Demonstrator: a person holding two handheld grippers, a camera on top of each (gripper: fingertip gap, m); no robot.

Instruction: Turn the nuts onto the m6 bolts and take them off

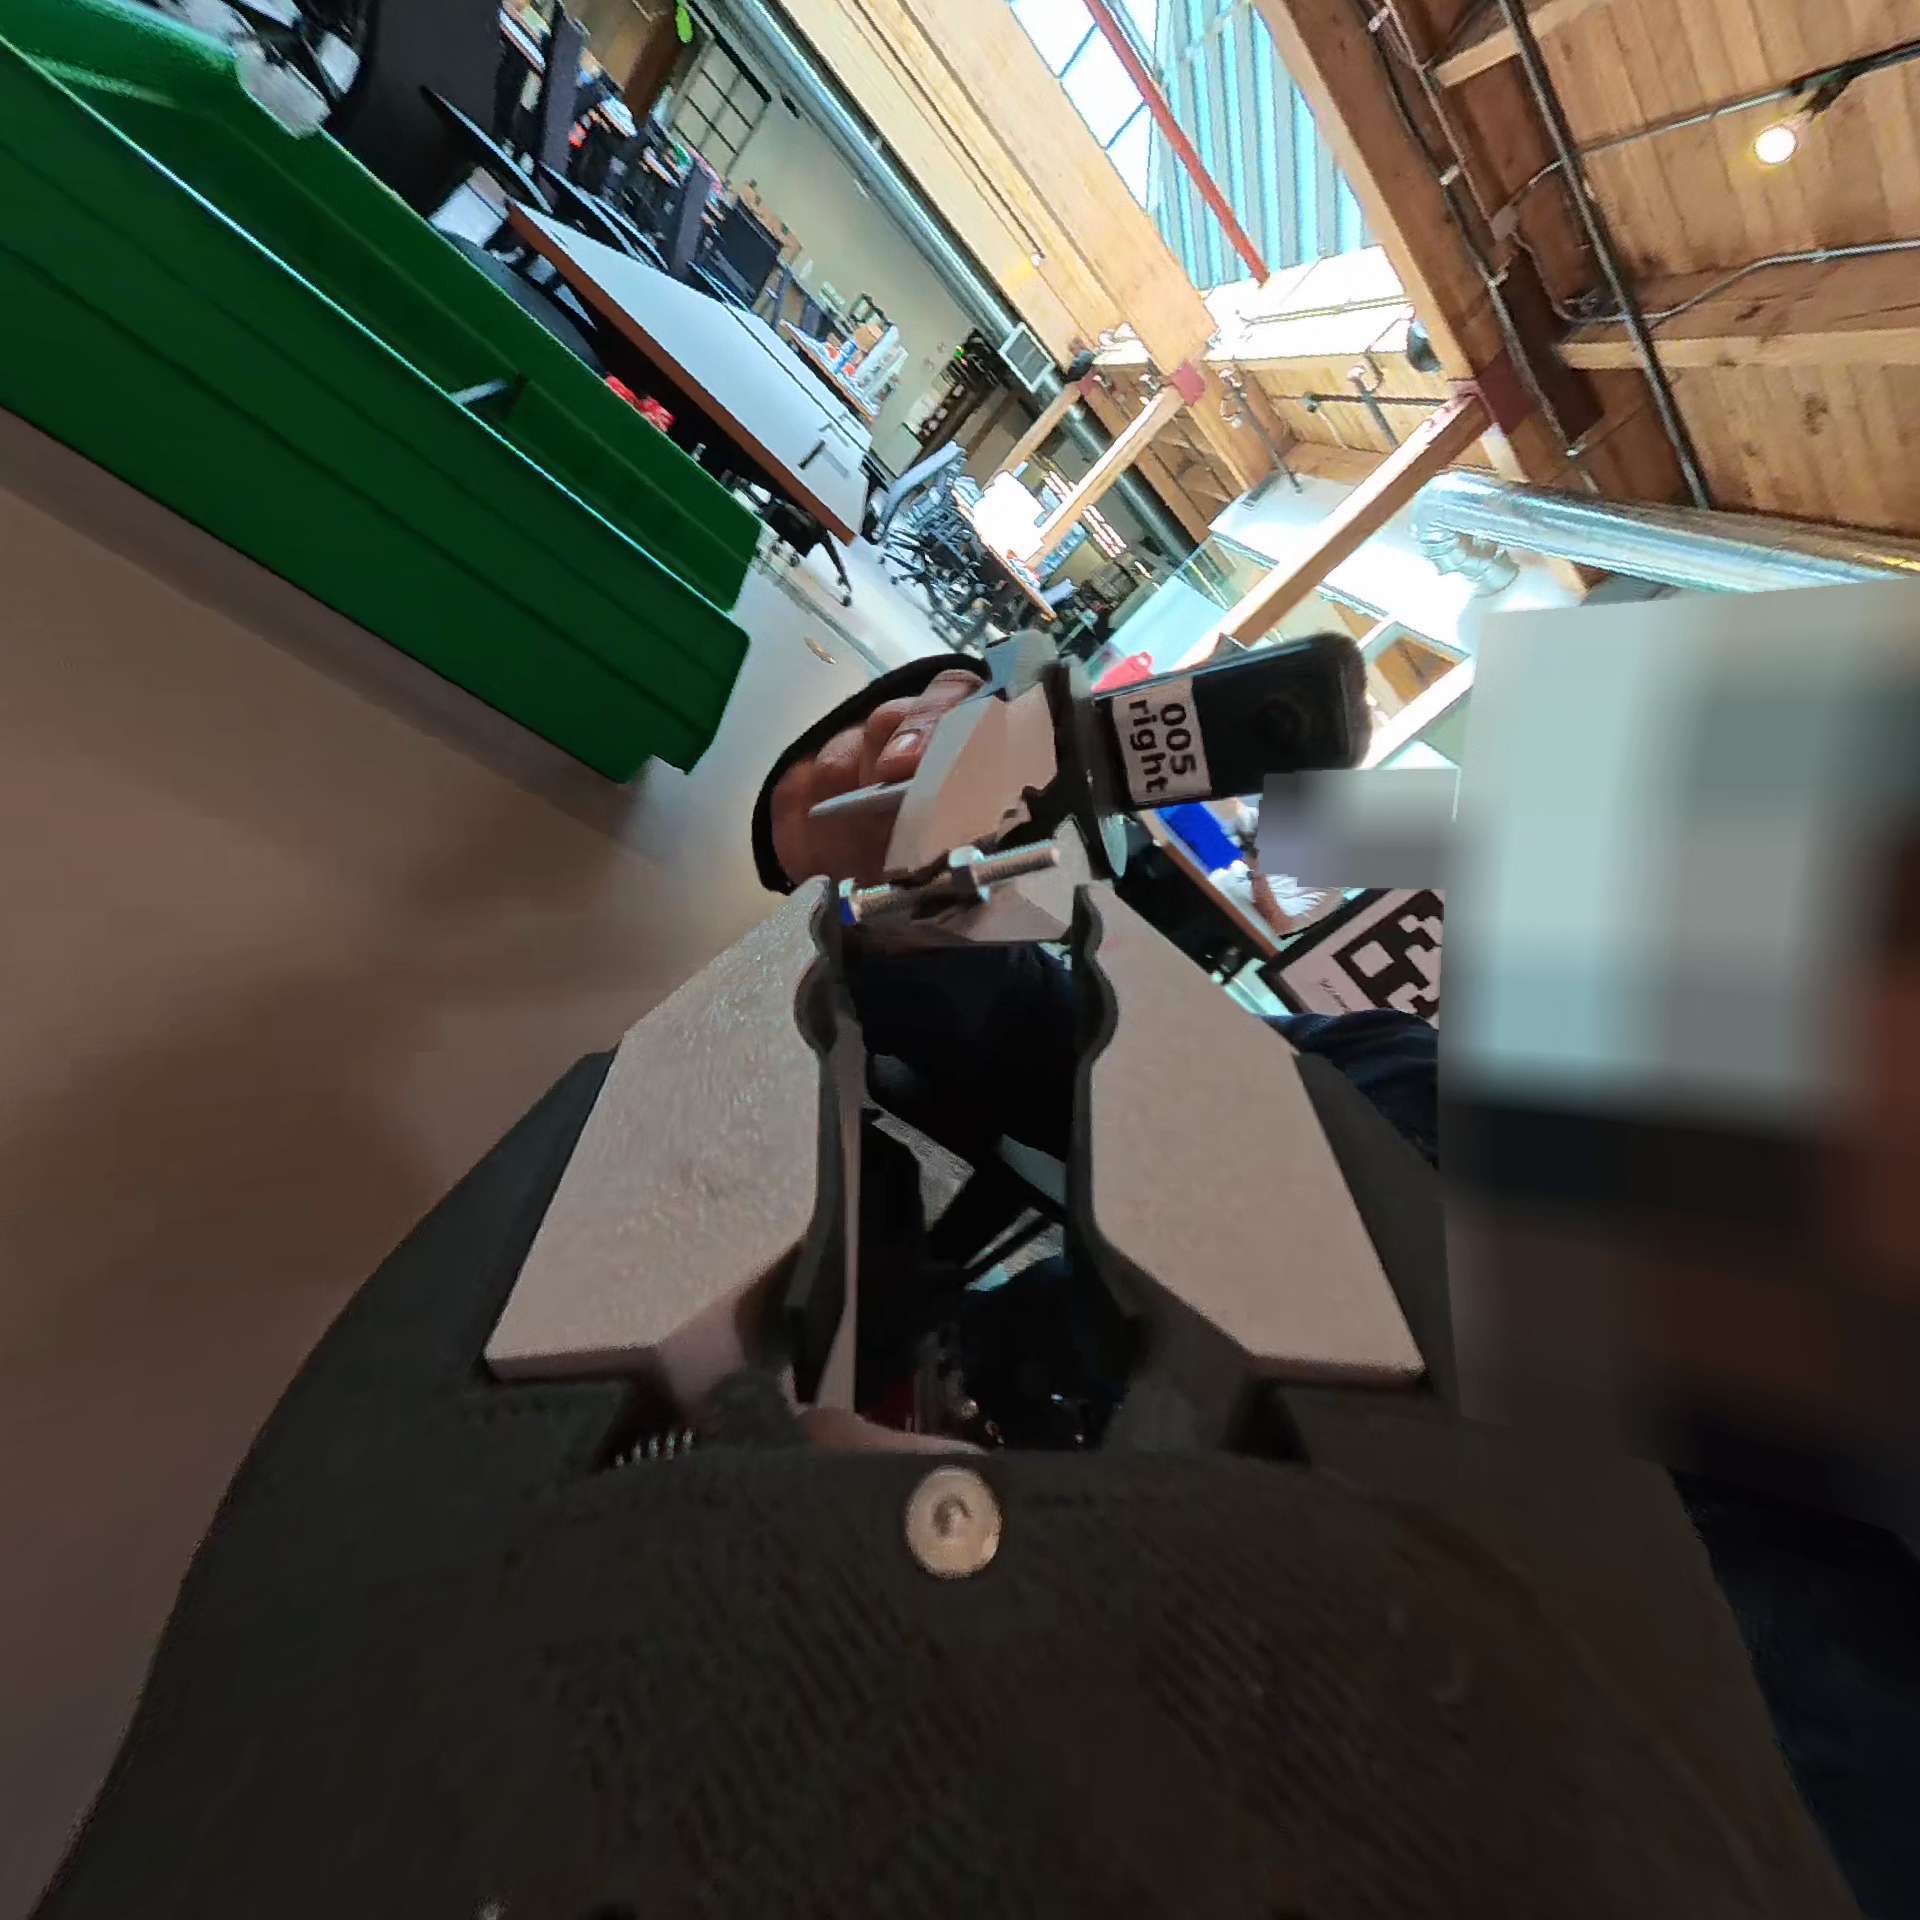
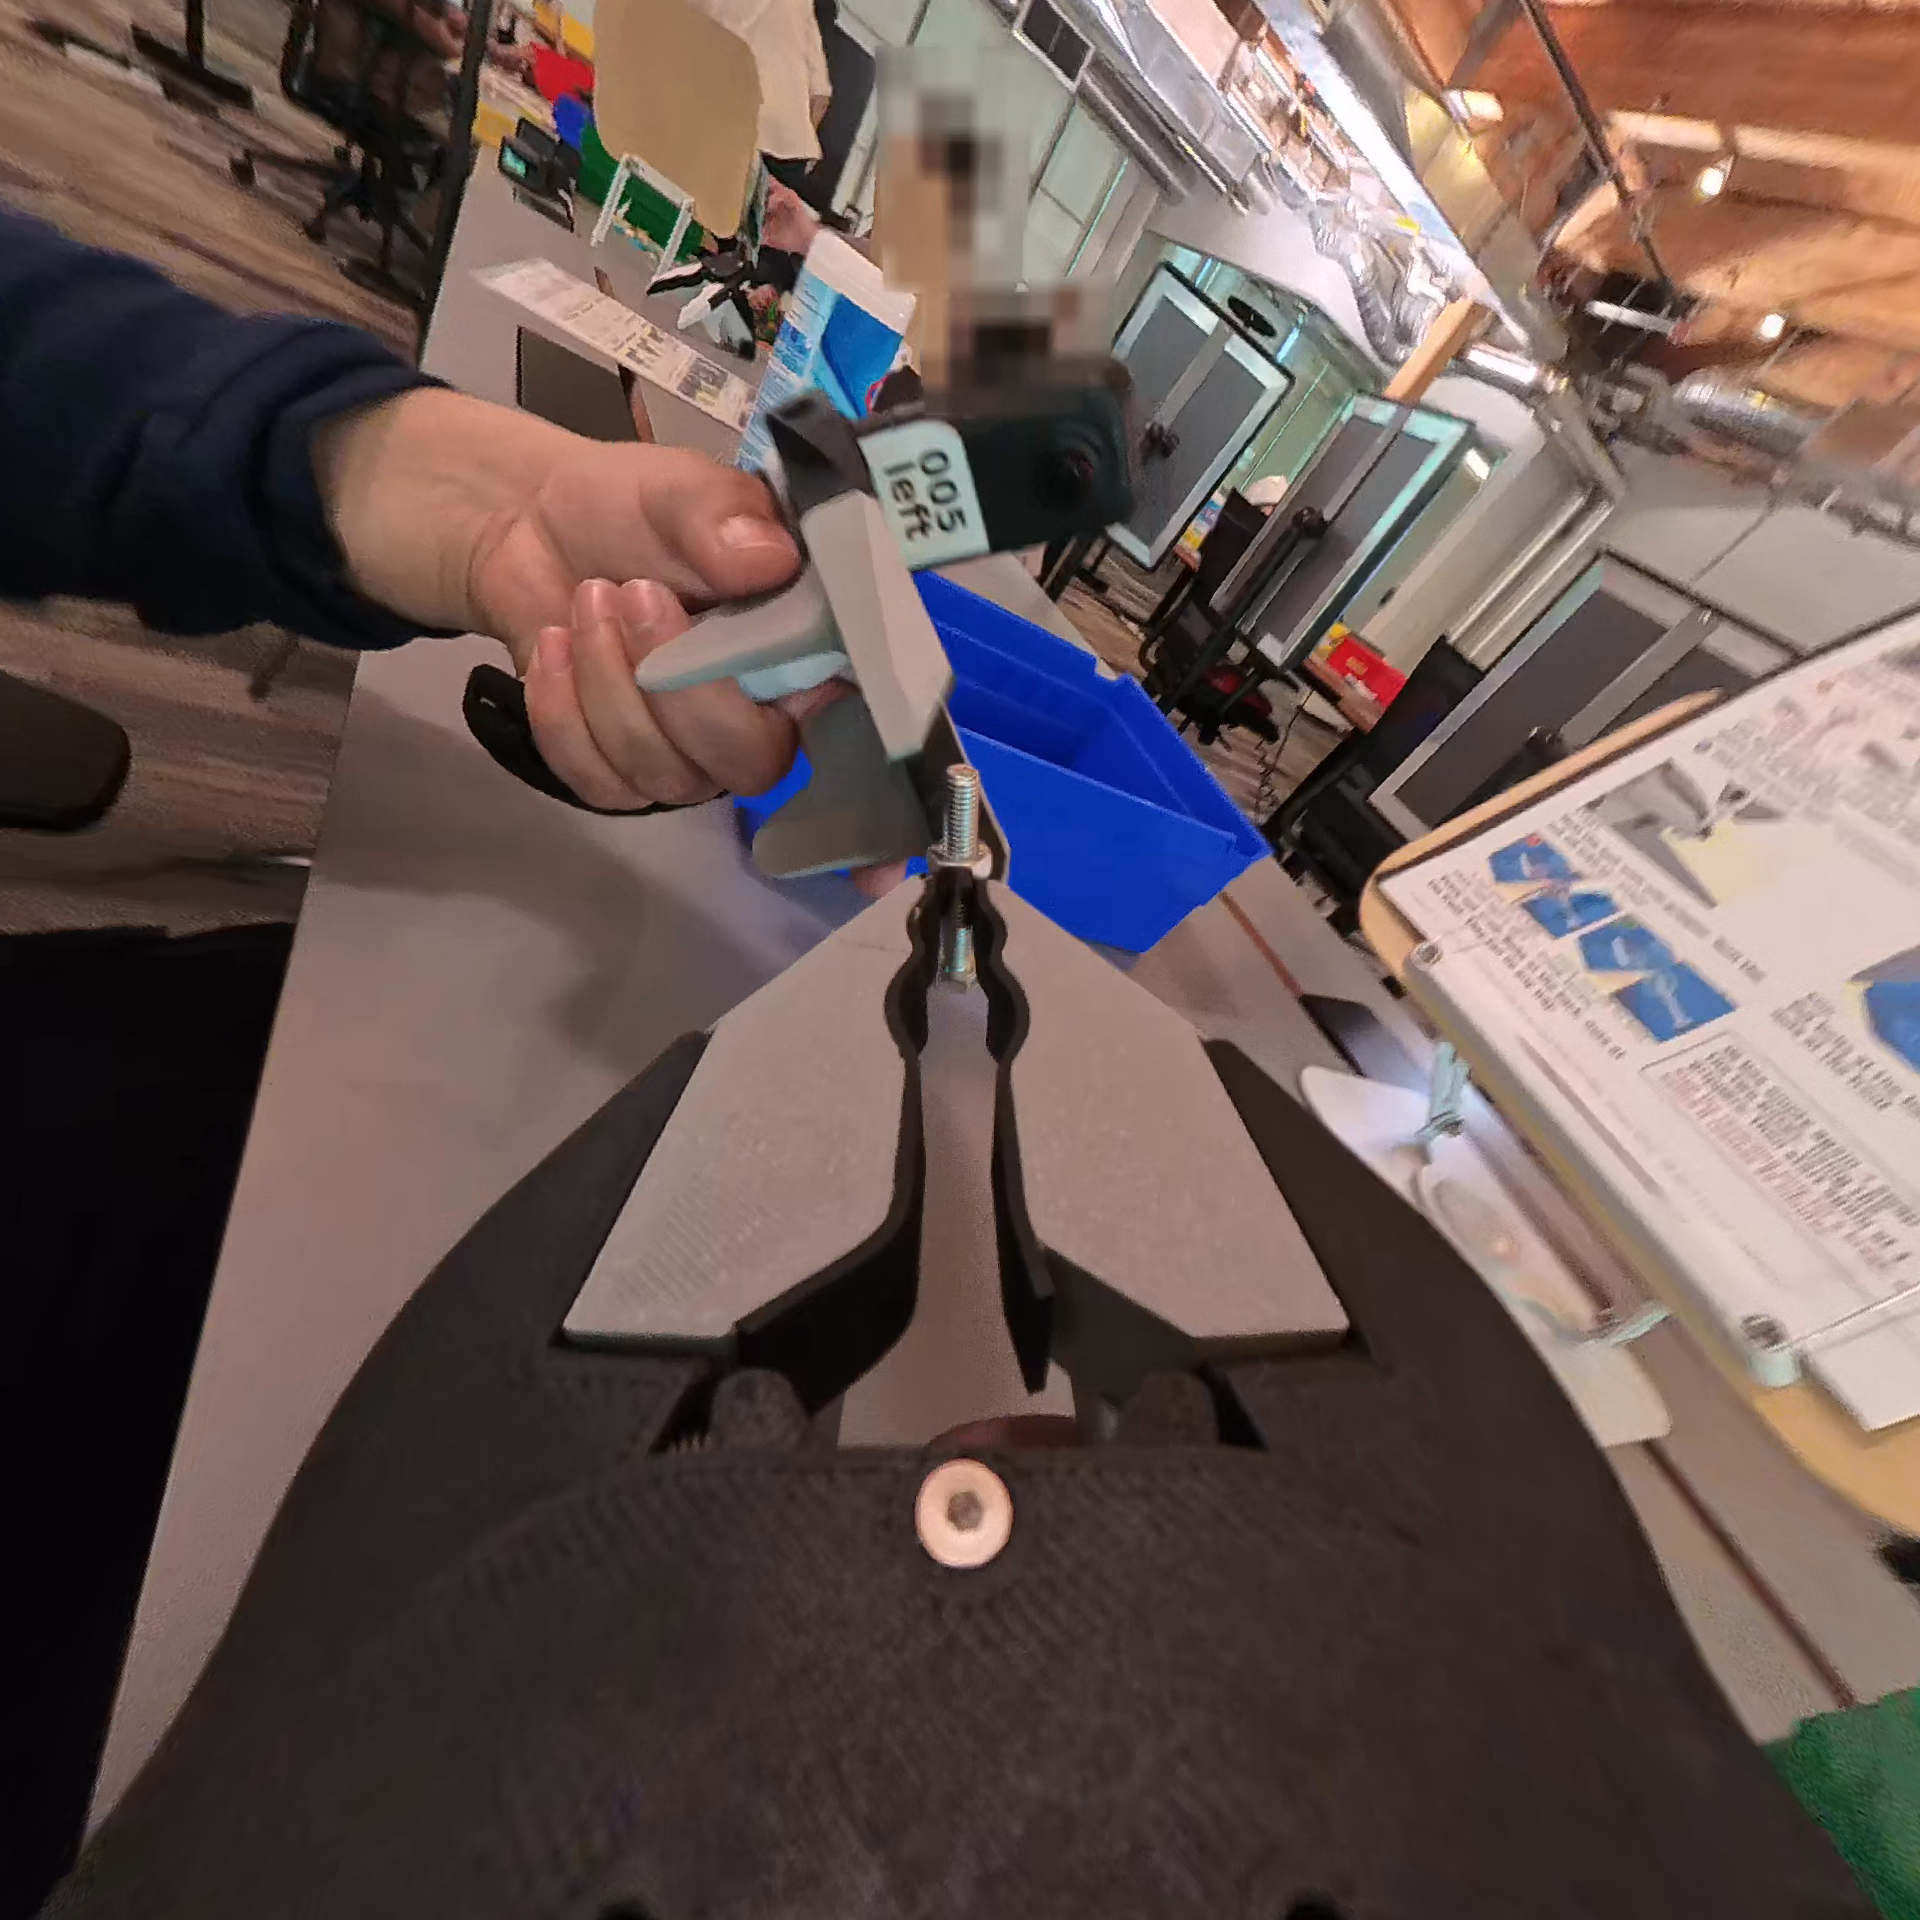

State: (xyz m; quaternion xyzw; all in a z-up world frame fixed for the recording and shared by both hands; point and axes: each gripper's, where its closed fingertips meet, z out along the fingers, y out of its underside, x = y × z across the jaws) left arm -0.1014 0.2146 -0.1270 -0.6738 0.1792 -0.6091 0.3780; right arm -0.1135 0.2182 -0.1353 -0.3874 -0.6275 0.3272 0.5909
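Note:
My right gripper is shut on a silver M6 bolt, gripping the shank just above the head. The thread points away from me, and a hex nut sits on it just past my fingertips. In the left wrist view, my left gripper is open with its jaws wide apart. The bolt lies crosswise just beyond its tips, and the nut is about midway across the gap. No left finger touches the nut. Both grippers are held in the air above the table.
A blue bin stands on the grey table behind the bolt. A board with printed instruction sheets leans at the right. A green bin is at the left in the left wrist view. A hand holds the left gripper.

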